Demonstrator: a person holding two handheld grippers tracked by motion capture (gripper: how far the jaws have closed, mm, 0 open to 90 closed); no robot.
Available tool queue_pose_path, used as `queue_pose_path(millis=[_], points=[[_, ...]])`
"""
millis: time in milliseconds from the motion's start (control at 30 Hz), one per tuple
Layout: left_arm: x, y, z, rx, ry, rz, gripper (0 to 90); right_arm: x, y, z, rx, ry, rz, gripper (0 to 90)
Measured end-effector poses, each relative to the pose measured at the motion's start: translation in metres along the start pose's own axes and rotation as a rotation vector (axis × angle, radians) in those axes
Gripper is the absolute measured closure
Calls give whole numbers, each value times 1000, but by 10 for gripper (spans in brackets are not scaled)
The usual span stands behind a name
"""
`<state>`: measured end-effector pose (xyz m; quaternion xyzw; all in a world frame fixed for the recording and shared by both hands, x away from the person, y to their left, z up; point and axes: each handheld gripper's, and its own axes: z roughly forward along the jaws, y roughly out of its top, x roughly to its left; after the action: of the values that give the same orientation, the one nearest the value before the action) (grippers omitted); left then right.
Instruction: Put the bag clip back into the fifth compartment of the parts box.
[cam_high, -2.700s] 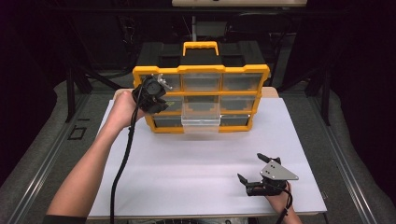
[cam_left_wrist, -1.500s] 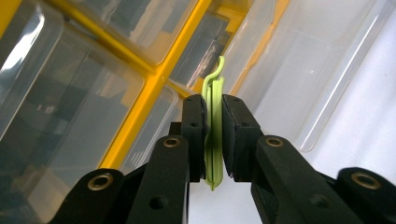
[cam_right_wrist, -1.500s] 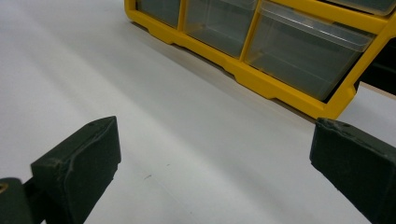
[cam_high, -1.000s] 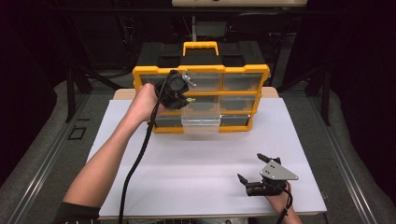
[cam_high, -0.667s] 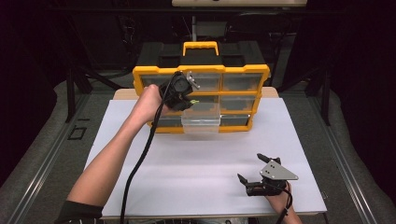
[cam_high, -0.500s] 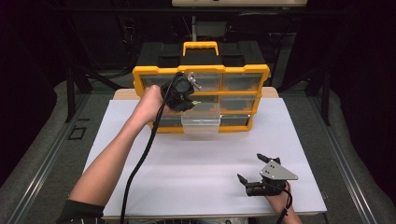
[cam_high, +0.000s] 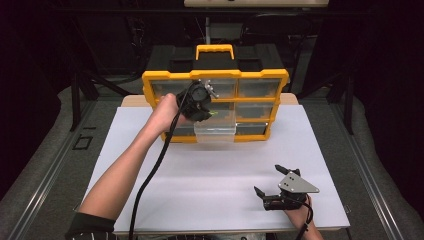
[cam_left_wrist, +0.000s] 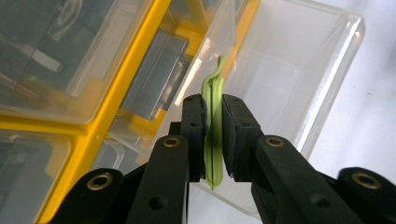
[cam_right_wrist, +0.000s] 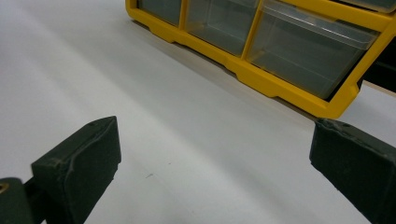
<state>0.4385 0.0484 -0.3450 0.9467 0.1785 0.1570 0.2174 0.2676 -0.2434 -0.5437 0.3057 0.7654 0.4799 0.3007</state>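
over on the left, the left gripper is up in front of the yellow organiser, hand raised off the white table, its cable trailing down along the forearm. from its own camera, the two black jaws are clamped tight on a thin green strip, pinched flat between the pads with its curled upper end poking out above them. that strip sits right over the clear drawer, which is pulled out from the bottom row of the organiser; in the high view the drawer juts forward at the middle of that row, just under the gripper. whether the strip touches the drawer wall, hard to say from here.

moving right across the sheet, bare white surface, and then the right gripper down near the front edge, well apart from the organiser. it rests low at the table, jaws spread wide with nothing between them, and its own view looks across the white surface toward the organiser's lower drawers.
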Motion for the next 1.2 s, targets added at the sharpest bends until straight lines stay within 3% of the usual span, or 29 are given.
queue_pose_path(millis=[1067,1167,1200], points=[[1,-5,28,42,-42,-23,791,-1,-1,-1,2,-2,6,15],[2,-5,27,33,-41,-35,672,-1,-1,-1,1,-2,6,15],[3,-5,26,29,-40,-37,672,-1,-1,-1,2,-1,5,15]])
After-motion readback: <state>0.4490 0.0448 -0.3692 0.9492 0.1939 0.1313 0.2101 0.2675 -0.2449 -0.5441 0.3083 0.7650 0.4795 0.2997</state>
